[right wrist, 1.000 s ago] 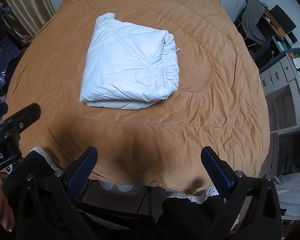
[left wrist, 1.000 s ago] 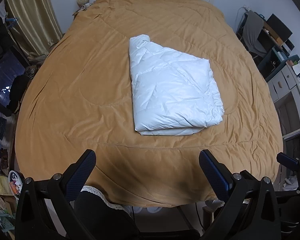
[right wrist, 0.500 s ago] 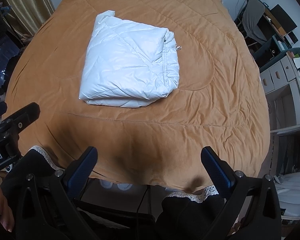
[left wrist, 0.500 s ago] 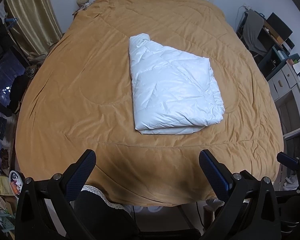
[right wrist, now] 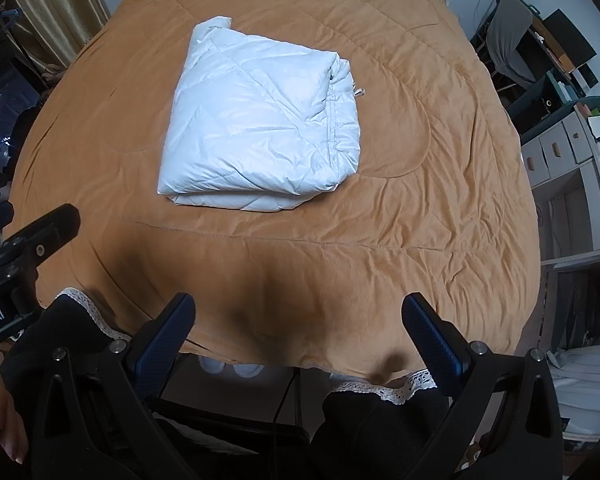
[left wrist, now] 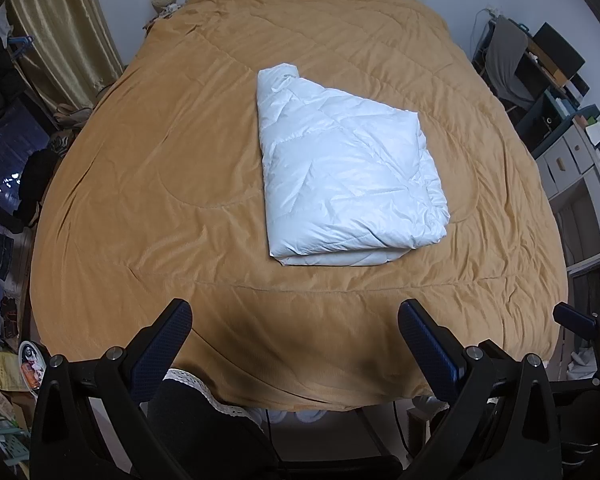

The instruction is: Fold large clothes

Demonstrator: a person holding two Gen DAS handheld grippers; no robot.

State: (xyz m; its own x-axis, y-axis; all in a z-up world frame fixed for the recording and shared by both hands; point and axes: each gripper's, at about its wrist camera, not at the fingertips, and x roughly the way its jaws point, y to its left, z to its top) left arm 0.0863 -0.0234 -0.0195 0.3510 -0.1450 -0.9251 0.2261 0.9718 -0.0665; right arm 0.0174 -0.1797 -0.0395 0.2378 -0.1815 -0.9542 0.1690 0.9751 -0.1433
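Both grippers, left gripper (left wrist: 296,334) and right gripper (right wrist: 299,330), gape wide and empty; the folded white jacket (left wrist: 346,176) lies well ahead on the bed (left wrist: 140,160), nearer the left.

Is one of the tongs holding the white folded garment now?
No, the white folded garment lies alone on the brown bedspread, away from both open tongs.

white puffy jacket (left wrist: 348,172) | folded into a thick square bundle, layers stacked | lying flat mid-bed (left wrist: 180,200), zipper edge on its right
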